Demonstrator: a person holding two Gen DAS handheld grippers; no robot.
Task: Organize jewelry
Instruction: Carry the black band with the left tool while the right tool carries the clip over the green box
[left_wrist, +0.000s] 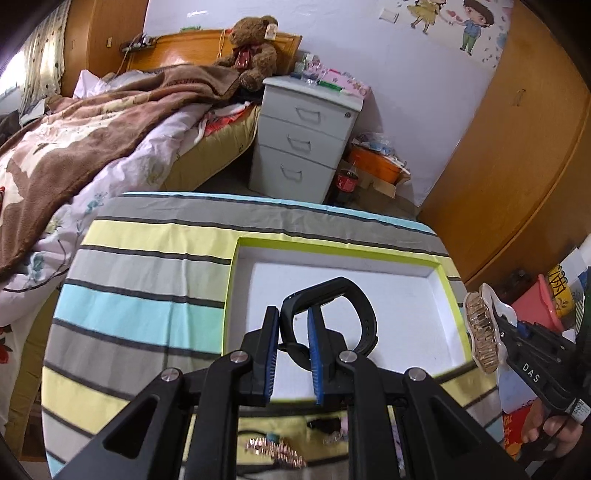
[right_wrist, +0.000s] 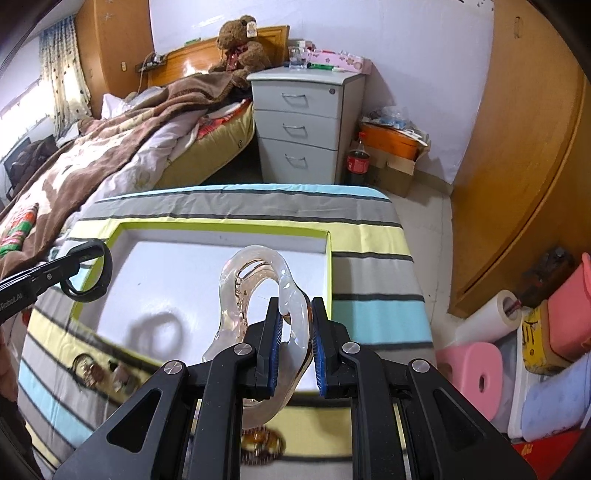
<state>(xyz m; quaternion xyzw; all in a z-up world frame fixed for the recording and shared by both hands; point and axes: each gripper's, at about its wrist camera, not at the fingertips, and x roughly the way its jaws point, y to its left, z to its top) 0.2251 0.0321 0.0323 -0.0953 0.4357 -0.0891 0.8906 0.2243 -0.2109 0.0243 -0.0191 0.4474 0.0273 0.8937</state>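
Holding a black wristband (left_wrist: 332, 314) in my left gripper (left_wrist: 293, 354) above the white tray (left_wrist: 406, 291). My right gripper (right_wrist: 297, 350) clamps a clear hair claw (right_wrist: 258, 295) over it.

Black wristband (left_wrist: 334, 314) and clear hair clip (right_wrist: 264, 295) held above white green-rimmed tray (right_wrist: 221, 223).

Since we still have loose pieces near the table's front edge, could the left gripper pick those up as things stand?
Probably not yet: the left gripper is shut on the black band over the white tray. The loose jewelry lies below its fingers, unobstructed, so it would need to release the band first.
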